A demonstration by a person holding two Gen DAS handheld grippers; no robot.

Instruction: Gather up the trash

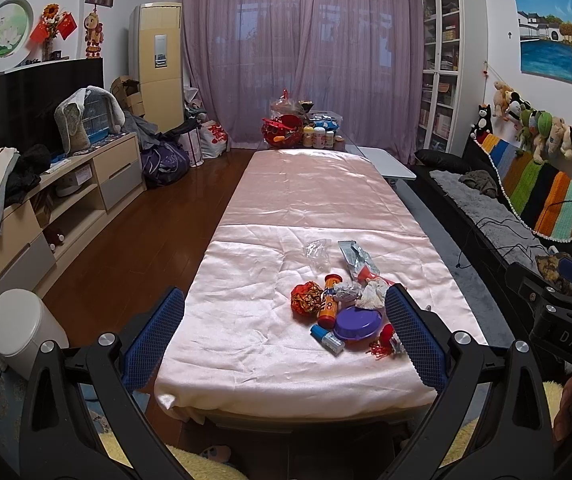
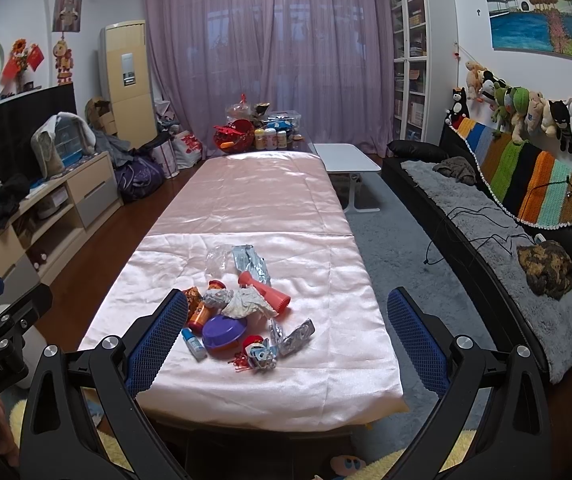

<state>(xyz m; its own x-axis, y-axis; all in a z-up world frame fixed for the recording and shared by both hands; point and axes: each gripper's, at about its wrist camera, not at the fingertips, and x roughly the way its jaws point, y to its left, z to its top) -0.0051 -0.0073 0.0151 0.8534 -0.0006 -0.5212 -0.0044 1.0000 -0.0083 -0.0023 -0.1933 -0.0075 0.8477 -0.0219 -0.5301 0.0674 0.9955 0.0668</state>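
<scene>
Currently trash pile (image 2: 238, 312) sits on the near half of the counter (image 2: 254, 200), which is draped in a pink satin cloth. In the right wrist view the pile's near part lies between the fingers, toward the 9 o'clock one.

Pile contents:
- purple plastic bowl (image 2: 223, 333) at the near side, touching a small blue-capped bottle (image 2: 193, 343) at its 9 o'clock
- crumpled white tissue (image 2: 247, 304) at the bowl's 12 o'clock, against an orange-red plastic horn (image 2: 266, 294)
- orange cylindrical tube (image 1: 329, 300) lying beside a red-gold foil ball (image 1: 306, 297)
- silver foil wrapper (image 2: 251, 262) and clear plastic bag (image 2: 218, 260) at the far edge of the pile
- empty blister packs (image 2: 295, 336) and red shreds (image 2: 242, 362) at the bowl's 3 to 5 o'clock

Left hand-held gripper (image 1: 285, 338): jaws wide, nothing held, hovering over the counter's near end; pile sits toward its 3 o'clock finger.
Right hand-held gripper (image 2: 286, 340): jaws wide, nothing held, also above the near end.

White bin (image 1: 22, 326) on the floor at 9 o'clock of the counter. Sofa (image 2: 498, 216) with grey throw along 3 o'clock.
</scene>
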